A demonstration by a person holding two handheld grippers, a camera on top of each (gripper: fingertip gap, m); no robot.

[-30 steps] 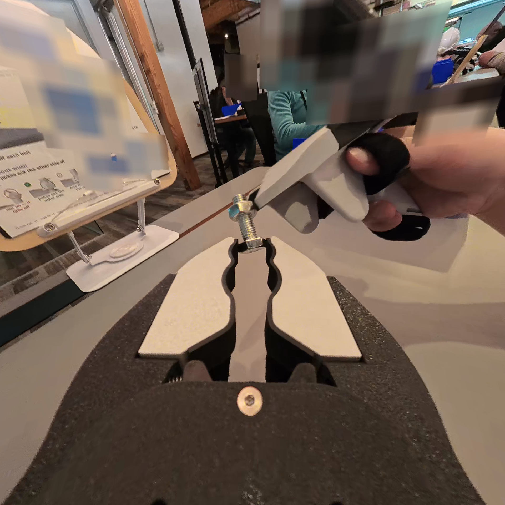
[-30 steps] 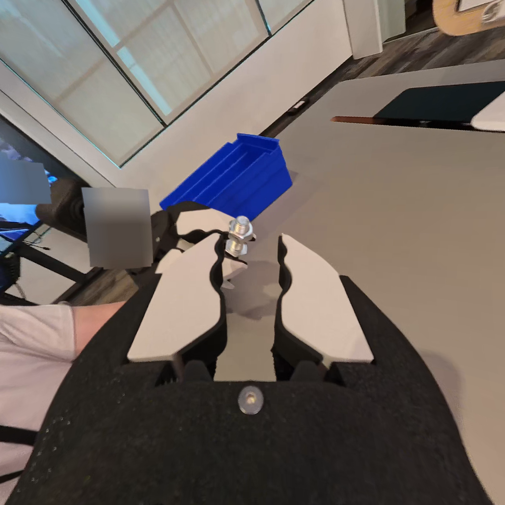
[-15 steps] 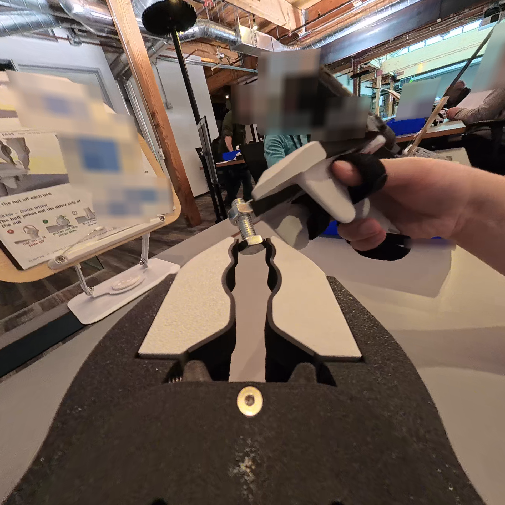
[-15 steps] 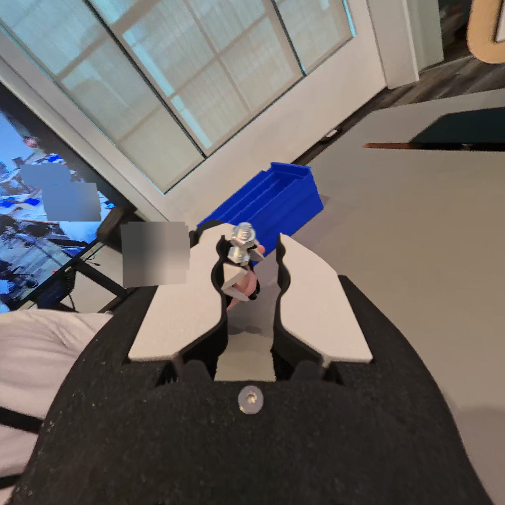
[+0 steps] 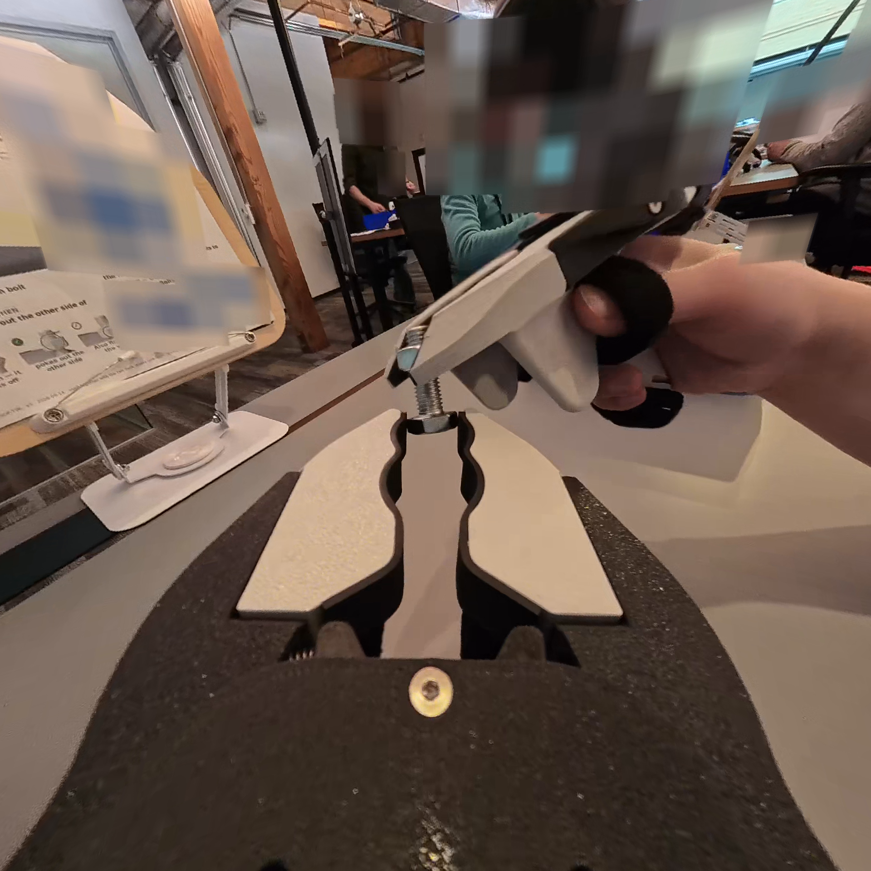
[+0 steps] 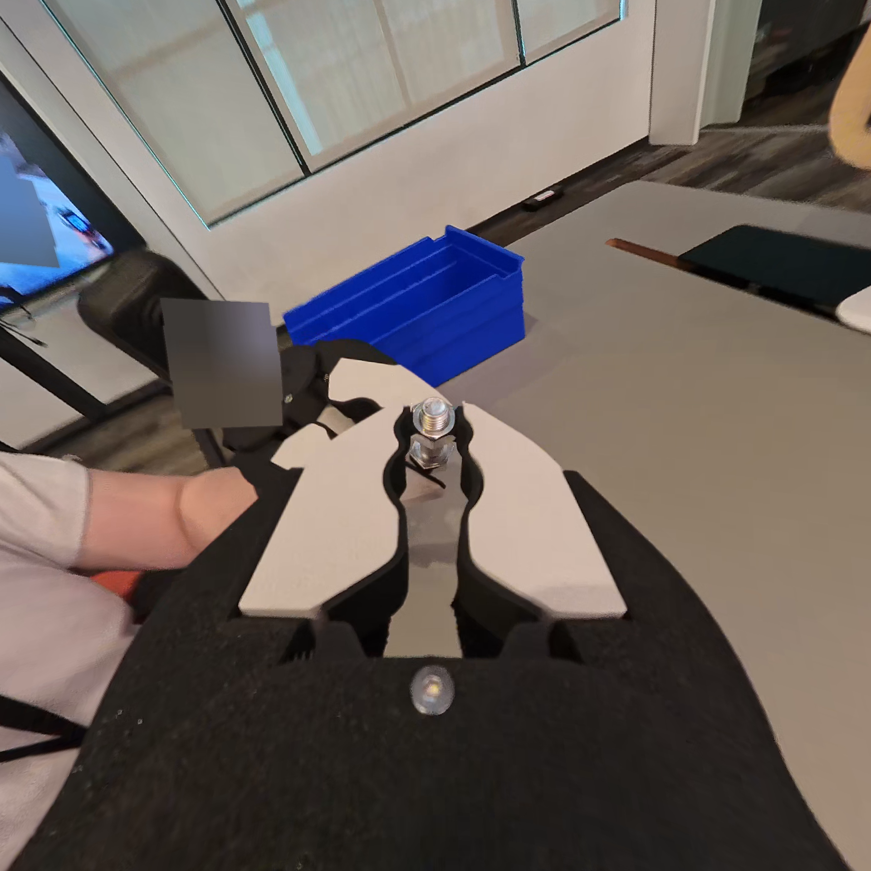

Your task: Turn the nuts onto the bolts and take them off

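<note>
Bolt (image 5: pixel 428 401) stands upright above the grey table (image 5: pixel 707 542), hex head pinched btwn the tips of the left gripper (image 5: pixel 431 423), threads pointing up. Nut (image 6: pixel 432 418) sits near the top of the shank w/ the bolt's end poking through it; right gripper (image 6: pixel 432 419) is closed on the nut, tips either side of it, coming in from the right and angled down in the left wrist view. Person's right hand (image 5: pixel 707 330) wraps that gripper's handle. Blue bin (image 6: pixel 424 311) on the table just past the bolt, well apart. Doc stand (image 5: pixel 155 372) w/ instruction sheet at table's left edge.
</note>
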